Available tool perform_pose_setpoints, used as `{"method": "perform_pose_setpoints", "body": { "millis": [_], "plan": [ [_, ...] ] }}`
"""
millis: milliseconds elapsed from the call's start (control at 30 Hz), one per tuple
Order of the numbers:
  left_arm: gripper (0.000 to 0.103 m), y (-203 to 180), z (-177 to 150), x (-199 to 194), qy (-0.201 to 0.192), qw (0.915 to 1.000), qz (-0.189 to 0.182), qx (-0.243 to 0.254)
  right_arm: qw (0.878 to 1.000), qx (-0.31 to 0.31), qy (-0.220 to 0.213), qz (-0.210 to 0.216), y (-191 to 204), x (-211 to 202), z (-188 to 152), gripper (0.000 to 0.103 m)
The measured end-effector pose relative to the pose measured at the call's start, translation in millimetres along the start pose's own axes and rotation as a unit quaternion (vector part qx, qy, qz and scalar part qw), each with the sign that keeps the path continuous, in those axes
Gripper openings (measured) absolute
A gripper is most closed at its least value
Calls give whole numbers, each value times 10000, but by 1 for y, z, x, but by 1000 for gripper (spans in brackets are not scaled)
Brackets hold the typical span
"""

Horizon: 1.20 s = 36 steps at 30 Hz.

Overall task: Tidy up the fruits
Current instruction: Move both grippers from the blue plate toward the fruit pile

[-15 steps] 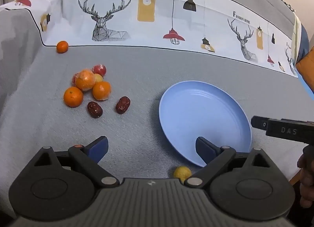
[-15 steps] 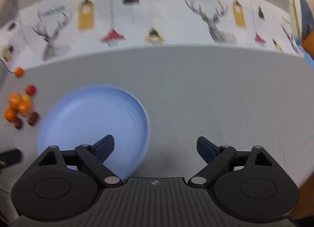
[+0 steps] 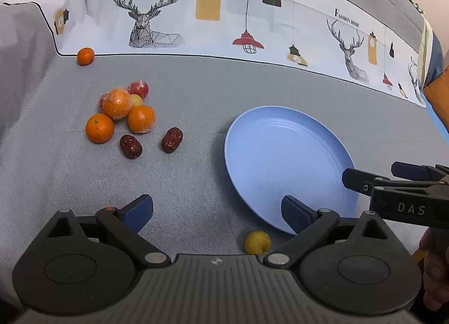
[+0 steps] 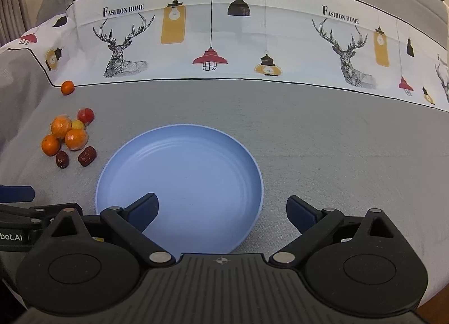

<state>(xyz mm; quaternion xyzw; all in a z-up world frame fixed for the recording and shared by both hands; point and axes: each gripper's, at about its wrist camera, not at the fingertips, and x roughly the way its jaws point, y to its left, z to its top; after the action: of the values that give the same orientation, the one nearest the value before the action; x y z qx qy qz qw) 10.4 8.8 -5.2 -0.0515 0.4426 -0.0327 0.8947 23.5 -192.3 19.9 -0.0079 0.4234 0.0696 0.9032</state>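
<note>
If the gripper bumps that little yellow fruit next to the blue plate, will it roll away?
Probably, a little. The yellow fruit looks round, so a nudge would likely roll it. The grey cloth looks soft and may slow it. The blue plate lies close beside it, so its rim might stop it.

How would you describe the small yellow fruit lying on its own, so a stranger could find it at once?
Start at the blue plate on the grey cloth. Just off its near edge, close to the left gripper, lies a small yellow fruit. It sits alone, far from the pile of oranges, with nothing touching it.
</note>
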Motion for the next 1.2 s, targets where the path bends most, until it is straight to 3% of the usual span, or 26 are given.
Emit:
{"method": "perform_pose_setpoints", "body": {
  "millis": [333,733,800,833,867,900,933,967,1033,1100,1200],
  "plan": [
    [100,-2,-1,2,50,10000,4,23,9984,-254,-103,-496,5,14,-13,98],
    [100,-2,-1,2,5,10000,35,58,9988,-170,-10,-467,0,13,-12,99],
    [90,0,1,-4,-208,9997,79,77,9989,-153,-21,-435,0,13,-12,98],
    [72,3,3,-9,-300,9995,69,51,9992,-136,-71,-364,0,12,-12,97],
    [49,9,8,-15,-377,9993,17,-4,9994,-147,-103,-298,0,11,-12,93],
    [37,15,13,-19,-414,9991,-49,-57,9995,-168,-153,-206,2,9,-13,89],
    [11,22,19,-25,-481,9987,-116,-127,9995,-195,-239,-76,3,7,-14,74],
    [5,33,28,-32,-571,9980,-171,-212,9992,-214,-302,116,6,4,-14,45],
    [5,53,45,-43,-722,9965,-245,-347,9969,-160,-377,671,10,1,-14,10],
    [5,70,62,-47,-796,9959,-139,-394,9920,-139,-453,1170,20,-3,-15,9],
    [5,101,80,-36,-657,9958,29,-642,9831,-719,-726,1522,52,-5,-23,10]
  ]
}}
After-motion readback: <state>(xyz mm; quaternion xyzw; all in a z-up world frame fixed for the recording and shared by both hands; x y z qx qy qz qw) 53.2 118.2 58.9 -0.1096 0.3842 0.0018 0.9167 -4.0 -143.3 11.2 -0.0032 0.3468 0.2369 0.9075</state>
